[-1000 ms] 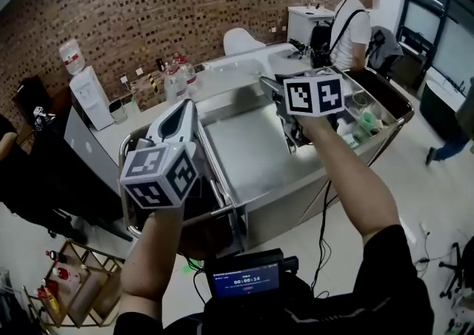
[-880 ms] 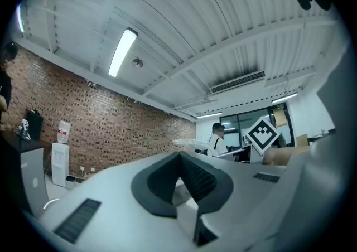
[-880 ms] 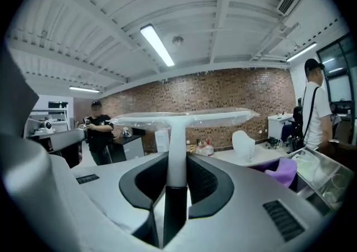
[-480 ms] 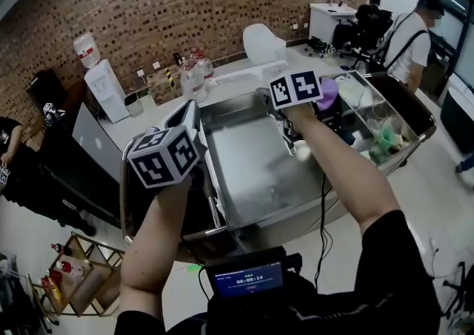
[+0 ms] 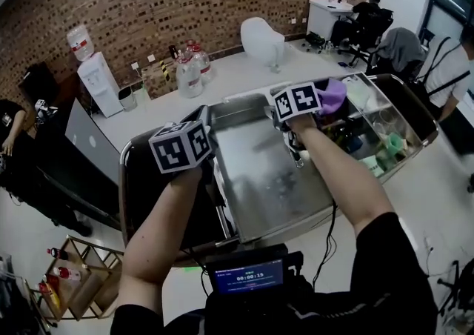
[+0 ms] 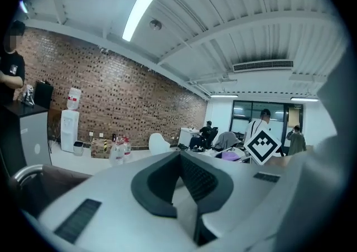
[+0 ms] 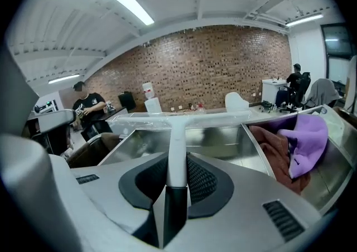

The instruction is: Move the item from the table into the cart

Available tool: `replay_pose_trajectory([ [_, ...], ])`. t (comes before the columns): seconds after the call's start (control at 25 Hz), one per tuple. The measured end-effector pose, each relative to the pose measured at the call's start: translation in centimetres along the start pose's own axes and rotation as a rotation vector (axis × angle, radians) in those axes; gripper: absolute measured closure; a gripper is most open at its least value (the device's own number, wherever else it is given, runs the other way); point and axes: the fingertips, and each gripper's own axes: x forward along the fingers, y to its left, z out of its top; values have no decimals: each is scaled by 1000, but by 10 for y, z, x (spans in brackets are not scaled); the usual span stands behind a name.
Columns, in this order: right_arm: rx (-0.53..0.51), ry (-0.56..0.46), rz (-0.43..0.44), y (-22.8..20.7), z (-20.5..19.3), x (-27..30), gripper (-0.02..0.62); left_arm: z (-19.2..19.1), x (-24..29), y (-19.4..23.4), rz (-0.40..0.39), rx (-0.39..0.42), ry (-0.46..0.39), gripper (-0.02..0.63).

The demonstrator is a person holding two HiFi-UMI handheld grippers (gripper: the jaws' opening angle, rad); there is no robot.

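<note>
Although the head view hides both pairs of fingers behind the hands, each gripper view shows them plainly. The right gripper has its fingers closed partway onto the white stem of the tool, with a pad pressing on each side. The stem runs out past the fingertips to a crossbar wrapped in clear film, which lies crosswise just beyond them. Below and ahead of these fingers is the steel tray of the cart. To their right, a purple cloth lies over a brown cloth in the next compartment.

The left gripper has its fingers brought together with nothing between them. Well off to their right is the other gripper's marker cube. Only the head view shows both arms reaching over the cart, the left one above its dark left end, with the table beyond the fingertips.
</note>
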Motion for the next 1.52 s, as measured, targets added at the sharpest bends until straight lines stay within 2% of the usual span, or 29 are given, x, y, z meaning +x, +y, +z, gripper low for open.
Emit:
replay_pose_trajectory([
  [0.28,-7,98,-9,-6,-29,45,529,-28,28,8,-41,-45,50,591],
  [0.56,-18,161,-41,-21,-44,71,529,-37,40,15,-42,-60,76,591],
  [0.8,32,197,-54,-24,-58,87,529,-42,40,22,-39,-59,75,591],
  [1.2,54,257,-137,-24,-59,104,529,-45,33,26,-37,-71,78,591],
  [1.52,42,266,-179,-26,-57,115,529,-46,27,30,-40,-70,70,591],
])
